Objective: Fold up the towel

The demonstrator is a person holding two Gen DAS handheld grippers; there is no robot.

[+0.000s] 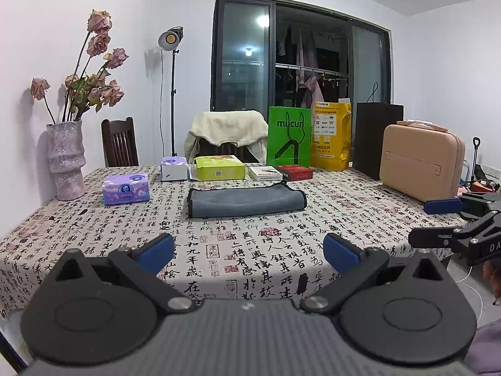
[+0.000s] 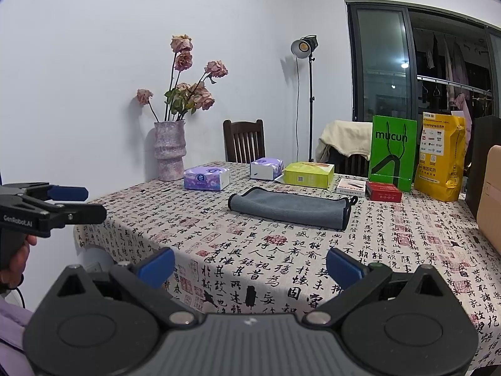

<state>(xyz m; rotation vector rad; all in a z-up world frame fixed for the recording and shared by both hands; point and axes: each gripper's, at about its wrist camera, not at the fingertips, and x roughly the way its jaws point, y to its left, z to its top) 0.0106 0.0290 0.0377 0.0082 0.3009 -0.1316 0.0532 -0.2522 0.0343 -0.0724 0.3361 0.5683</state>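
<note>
A grey towel with black edging (image 1: 245,202) lies folded into a long flat rectangle in the middle of the table; it also shows in the right wrist view (image 2: 289,207). My left gripper (image 1: 249,252) is open and empty, held above the table's near edge, well short of the towel. My right gripper (image 2: 250,264) is open and empty too, near the front right of the table. Each gripper shows in the other's view: the right gripper (image 1: 422,221) at the right edge, the left gripper (image 2: 90,203) at the left edge.
The table (image 1: 125,228) has a calligraphy-print cloth. Behind the towel stand two tissue packs (image 1: 126,188), a green box (image 1: 219,167), small boxes (image 1: 296,172), a vase of dried roses (image 1: 65,159), paper bags (image 1: 289,136) and a tan case (image 1: 421,166). Chairs stand at the far side.
</note>
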